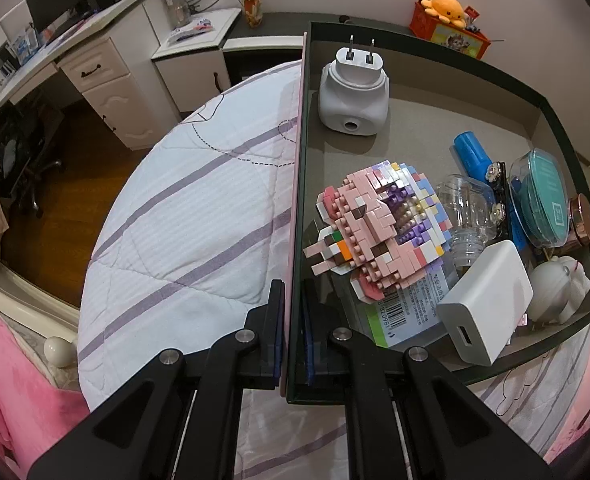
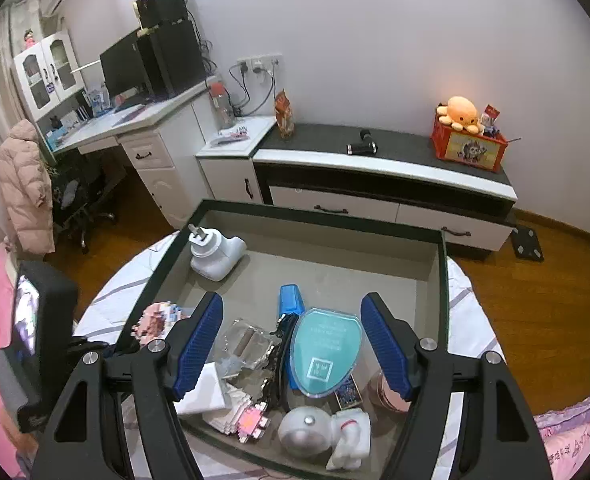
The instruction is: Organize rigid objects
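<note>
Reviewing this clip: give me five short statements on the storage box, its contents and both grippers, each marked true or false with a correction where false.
1. The left gripper is clamped on the wall of the storage box. True.
2. The right gripper holds the teal oval case. False: its jaws stand open above the box, gripping nothing.
3. The white plug-in device sits at the far end of the box, apart from the other items. True.
4. The box stands on a wooden desk. False: it rests on a striped quilt.
5. The pink brick model lies outside the box. False: it is inside.
</note>
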A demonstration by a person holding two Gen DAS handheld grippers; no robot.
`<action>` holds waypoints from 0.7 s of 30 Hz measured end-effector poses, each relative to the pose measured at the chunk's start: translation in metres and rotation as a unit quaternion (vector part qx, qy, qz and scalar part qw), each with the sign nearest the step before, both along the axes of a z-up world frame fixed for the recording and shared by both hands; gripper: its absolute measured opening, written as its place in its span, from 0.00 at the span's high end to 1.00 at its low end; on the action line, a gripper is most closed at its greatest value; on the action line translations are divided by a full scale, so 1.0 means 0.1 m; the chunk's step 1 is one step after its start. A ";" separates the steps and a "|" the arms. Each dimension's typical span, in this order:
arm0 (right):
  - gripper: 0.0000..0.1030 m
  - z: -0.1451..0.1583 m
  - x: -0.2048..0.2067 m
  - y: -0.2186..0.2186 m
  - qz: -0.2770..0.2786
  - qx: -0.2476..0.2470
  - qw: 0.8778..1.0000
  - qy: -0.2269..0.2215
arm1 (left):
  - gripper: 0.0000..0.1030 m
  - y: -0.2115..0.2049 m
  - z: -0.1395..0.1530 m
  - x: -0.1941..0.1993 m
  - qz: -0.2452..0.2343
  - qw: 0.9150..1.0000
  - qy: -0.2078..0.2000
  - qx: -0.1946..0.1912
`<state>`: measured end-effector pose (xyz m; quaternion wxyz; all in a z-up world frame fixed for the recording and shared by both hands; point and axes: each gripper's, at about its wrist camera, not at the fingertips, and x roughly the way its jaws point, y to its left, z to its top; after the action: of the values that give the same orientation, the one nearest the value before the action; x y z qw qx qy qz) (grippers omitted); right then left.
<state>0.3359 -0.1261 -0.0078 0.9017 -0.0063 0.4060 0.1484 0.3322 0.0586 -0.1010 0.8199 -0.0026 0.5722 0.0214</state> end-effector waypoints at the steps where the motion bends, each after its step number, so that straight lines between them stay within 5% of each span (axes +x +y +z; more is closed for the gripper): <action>1: 0.29 0.03 -0.04 -0.01 -0.001 -0.001 1.000 -0.004 | 0.93 0.00 0.00 0.00 0.000 1.000 0.001 0.001; 11: 0.28 0.24 -0.46 -0.08 -0.001 -0.006 0.999 -0.038 | 0.85 0.02 0.08 0.00 0.011 1.000 -0.002 0.005; 15: 0.25 0.31 -0.60 -0.12 -0.006 -0.008 0.999 -0.051 | 0.46 0.01 0.27 -0.08 0.018 0.999 -0.038 0.014; 21: 0.25 0.42 -0.81 -0.22 -0.017 -0.003 0.998 -0.066 | 0.34 -0.03 0.65 -0.40 0.015 0.995 -0.100 0.009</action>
<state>0.2551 -0.1481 0.0338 0.9289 -0.0117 0.3462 0.1308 0.2926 0.0558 -0.0357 0.8726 -0.0057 0.4870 0.0380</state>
